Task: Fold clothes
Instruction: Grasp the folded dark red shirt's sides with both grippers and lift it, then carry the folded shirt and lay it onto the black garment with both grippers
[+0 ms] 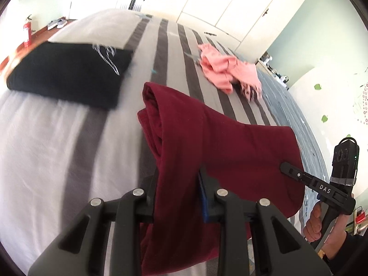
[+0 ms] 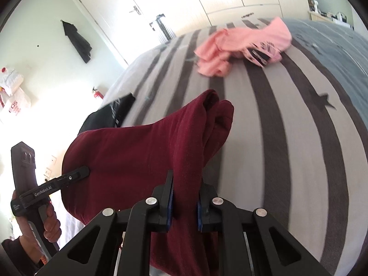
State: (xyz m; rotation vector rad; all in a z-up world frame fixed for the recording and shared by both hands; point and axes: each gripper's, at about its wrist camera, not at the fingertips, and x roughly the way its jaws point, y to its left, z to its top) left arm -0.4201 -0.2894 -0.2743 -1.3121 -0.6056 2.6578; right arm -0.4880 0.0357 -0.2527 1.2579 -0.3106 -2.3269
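Observation:
A folded maroon garment [image 1: 207, 142] hangs in the air above the striped bed [image 1: 57, 161], held at two ends. My left gripper [image 1: 177, 191] is shut on one end of it. My right gripper [image 2: 184, 195] is shut on the other end of the maroon garment [image 2: 142, 151]. The right gripper also shows at the right of the left wrist view [image 1: 285, 166], and the left gripper at the left of the right wrist view [image 2: 85, 171]. A folded black garment [image 1: 66, 73] lies flat at the bed's left. A crumpled pink garment [image 1: 225, 71] lies further back.
The bed [image 2: 287, 138] has grey and white stripes with a blue-grey blanket [image 2: 333, 39] at its far side. White wardrobe doors [image 1: 241, 4] stand behind. A red fire extinguisher [image 1: 27, 33] stands by the wall at left. A dark coat [image 2: 78, 41] hangs on the wall.

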